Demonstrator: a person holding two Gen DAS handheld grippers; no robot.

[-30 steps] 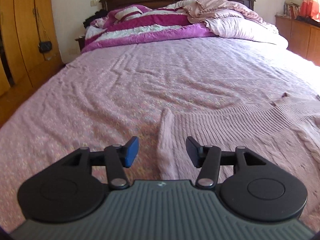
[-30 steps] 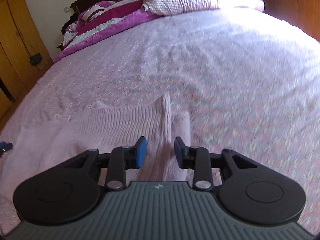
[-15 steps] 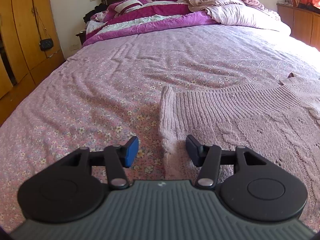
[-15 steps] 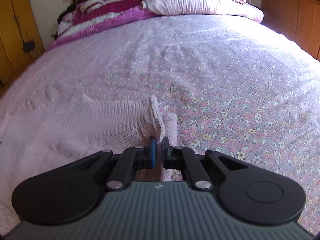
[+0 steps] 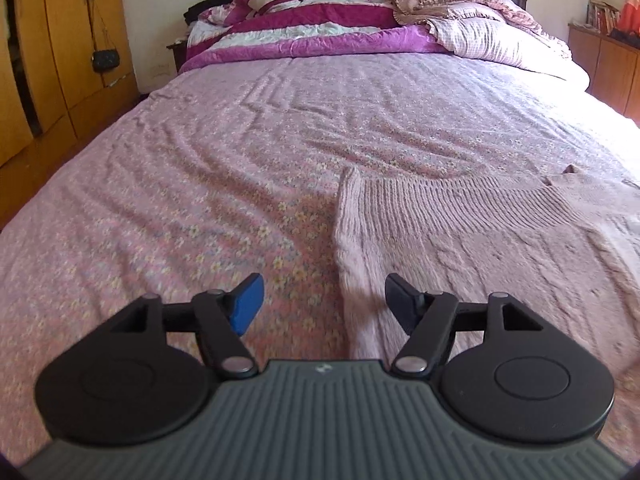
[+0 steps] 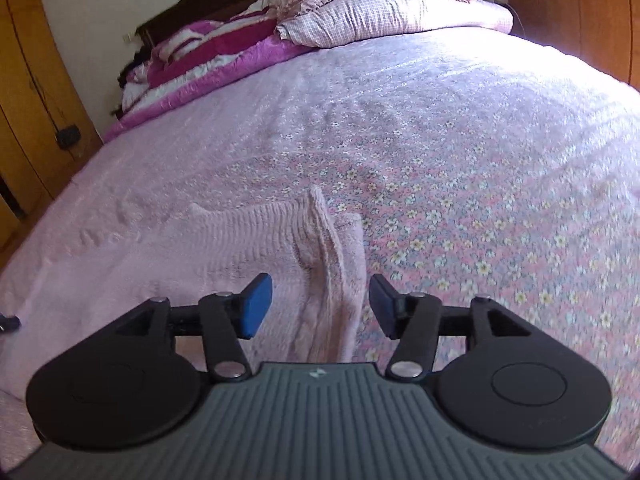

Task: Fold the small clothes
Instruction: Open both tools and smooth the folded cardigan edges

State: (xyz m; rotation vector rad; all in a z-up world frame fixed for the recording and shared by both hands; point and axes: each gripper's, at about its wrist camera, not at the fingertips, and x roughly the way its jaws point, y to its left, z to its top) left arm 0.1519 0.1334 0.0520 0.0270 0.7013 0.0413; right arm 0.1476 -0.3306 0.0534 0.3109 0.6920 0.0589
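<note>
A pale pink knitted sweater [image 5: 460, 236] lies spread on the flowered bedsheet [image 5: 200, 200]. In the left wrist view its ribbed hem runs across and its left edge passes between the jaws. My left gripper [image 5: 324, 304] is open, low over that edge, holding nothing. In the right wrist view the sweater [image 6: 240, 248] shows its right corner, where a raised fold [image 6: 332, 248] stands up. My right gripper [image 6: 320, 304] is open with the fold lying between the fingers, not clamped.
A rumpled purple and white quilt [image 5: 320, 28] and checked pink bedding [image 5: 492, 36] are heaped at the headboard. Wooden wardrobes [image 5: 48, 52] stand to the left of the bed, a wooden cabinet [image 5: 608, 64] to the right.
My right gripper was shut on the sweater's corner half a second ago and has now opened, leaving a raised fold. My left gripper stayed open and drew back along the sweater's left edge.
</note>
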